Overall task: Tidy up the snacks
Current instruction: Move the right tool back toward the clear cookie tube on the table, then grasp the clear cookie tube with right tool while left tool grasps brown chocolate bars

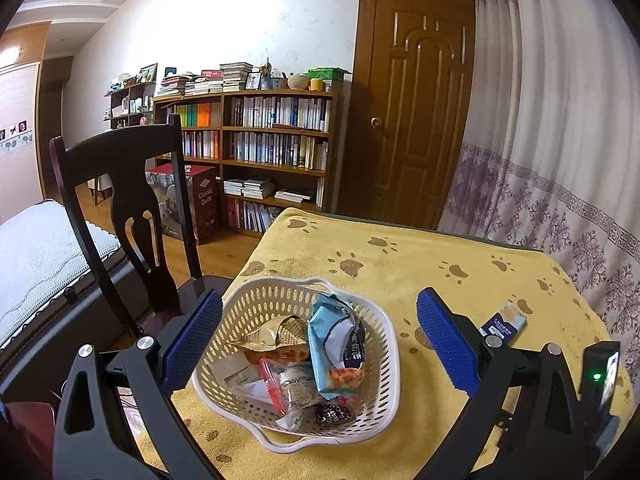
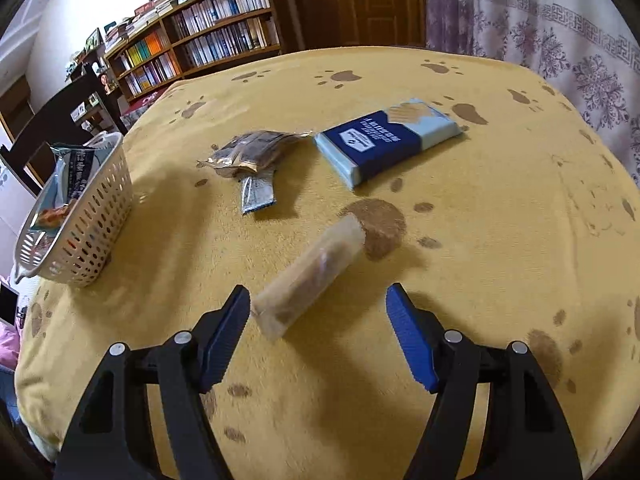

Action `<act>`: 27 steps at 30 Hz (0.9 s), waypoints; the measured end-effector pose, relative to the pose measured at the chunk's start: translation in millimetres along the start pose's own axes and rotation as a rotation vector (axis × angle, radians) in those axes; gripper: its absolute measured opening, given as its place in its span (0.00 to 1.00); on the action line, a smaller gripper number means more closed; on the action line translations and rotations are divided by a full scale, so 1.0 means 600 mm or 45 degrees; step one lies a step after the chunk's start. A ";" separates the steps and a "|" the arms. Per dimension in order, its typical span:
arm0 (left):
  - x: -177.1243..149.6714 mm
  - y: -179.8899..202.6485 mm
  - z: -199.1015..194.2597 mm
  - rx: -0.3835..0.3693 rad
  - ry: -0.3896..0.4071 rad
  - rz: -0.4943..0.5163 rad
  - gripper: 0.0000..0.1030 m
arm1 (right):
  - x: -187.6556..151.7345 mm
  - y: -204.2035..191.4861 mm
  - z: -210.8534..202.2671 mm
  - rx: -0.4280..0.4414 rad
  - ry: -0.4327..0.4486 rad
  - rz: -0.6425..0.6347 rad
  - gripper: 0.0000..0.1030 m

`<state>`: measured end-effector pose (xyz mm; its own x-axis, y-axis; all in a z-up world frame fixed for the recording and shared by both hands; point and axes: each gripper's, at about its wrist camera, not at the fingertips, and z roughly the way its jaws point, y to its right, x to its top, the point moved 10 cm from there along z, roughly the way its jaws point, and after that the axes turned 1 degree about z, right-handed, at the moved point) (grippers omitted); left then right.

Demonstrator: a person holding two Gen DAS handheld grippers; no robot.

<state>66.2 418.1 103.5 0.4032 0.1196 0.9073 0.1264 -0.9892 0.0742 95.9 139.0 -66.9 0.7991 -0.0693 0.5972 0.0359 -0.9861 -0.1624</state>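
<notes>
Spread over the desk (image 2: 500, 240), a yellow cloth carries a tube snack (image 2: 310, 272), angled ahead-right between the empty, wide right tongs (image 2: 318, 304); the left tongs (image 1: 320, 320), also wide, are held over the basket (image 1: 384, 376).

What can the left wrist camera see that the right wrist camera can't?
Only the left wrist view looks down into the basket, showing the pile of snack packets inside, between the open left gripper.

Only the right wrist view shows the loose roll-shaped snack by the open right gripper, and the brown foil packet.

Both show the basket, the blue-and-white packet, the yellow paw-print cloth and the bookshelf.
</notes>
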 end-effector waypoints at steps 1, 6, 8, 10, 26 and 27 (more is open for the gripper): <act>0.001 -0.001 0.000 0.001 0.001 -0.003 0.96 | 0.001 -0.003 0.004 -0.014 0.003 -0.014 0.68; 0.001 -0.003 0.002 0.010 0.002 -0.008 0.96 | 0.004 -0.003 0.006 -0.080 0.046 -0.093 0.68; 0.000 -0.002 0.002 0.008 -0.002 -0.003 0.96 | 0.005 0.005 0.003 -0.087 0.050 -0.092 0.63; -0.003 0.003 0.004 0.005 -0.007 0.010 0.96 | 0.005 0.019 -0.002 -0.092 0.049 -0.079 0.62; -0.019 0.045 0.006 -0.017 -0.021 0.080 0.96 | 0.015 0.122 -0.044 -0.138 0.112 0.024 0.62; -0.021 0.051 0.008 -0.020 -0.024 0.091 0.96 | 0.018 0.115 -0.043 -0.133 0.120 0.009 0.62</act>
<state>69.0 386.6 92.2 0.4276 0.0501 0.9026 0.0824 -0.9965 0.0163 91.2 66.1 -51.4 0.7392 -0.0856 0.6680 -0.0364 -0.9955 -0.0873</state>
